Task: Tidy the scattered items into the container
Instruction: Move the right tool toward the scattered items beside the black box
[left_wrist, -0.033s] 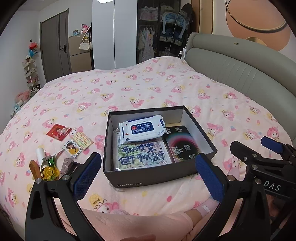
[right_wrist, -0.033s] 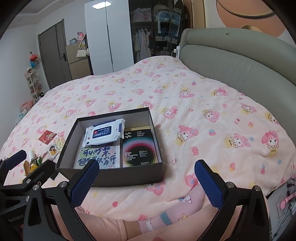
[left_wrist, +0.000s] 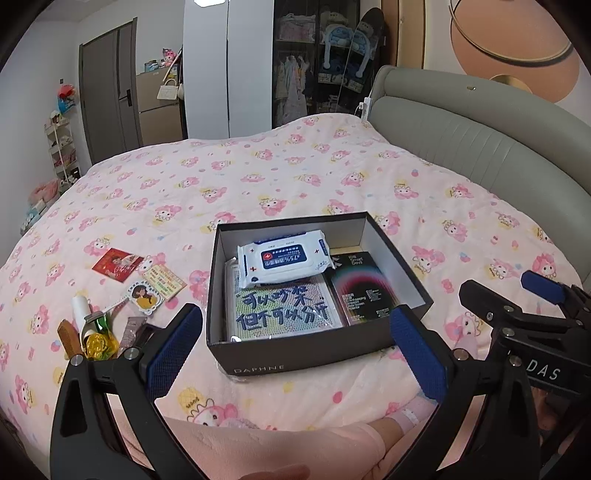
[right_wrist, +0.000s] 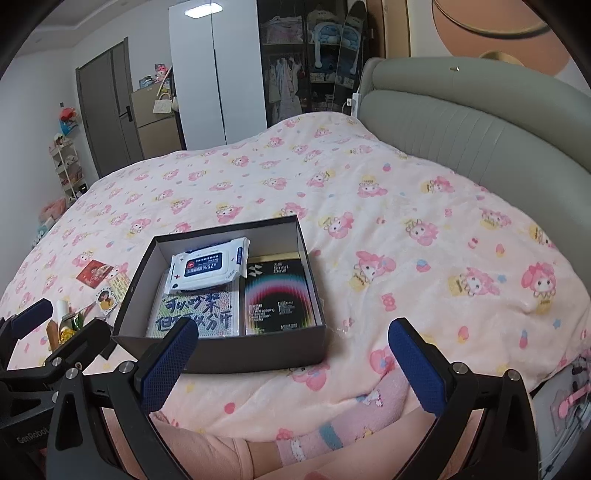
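Left wrist view shows the left gripper (left_wrist: 295, 347) spread wide and empty before the box (left_wrist: 314, 347) on the bed (left_wrist: 258, 177), with cards (left_wrist: 118, 264) and bottles (left_wrist: 94, 332) scattered left. Right wrist view adds the right gripper (right_wrist: 295, 354), equally wide, and a sock (right_wrist: 369, 406).

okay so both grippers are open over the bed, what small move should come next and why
Probably swing the left gripper left and down toward the small pile of loose bits beside the box. Both grippers are empty, the right gripper sits farther away, and the wipes already lie inside.
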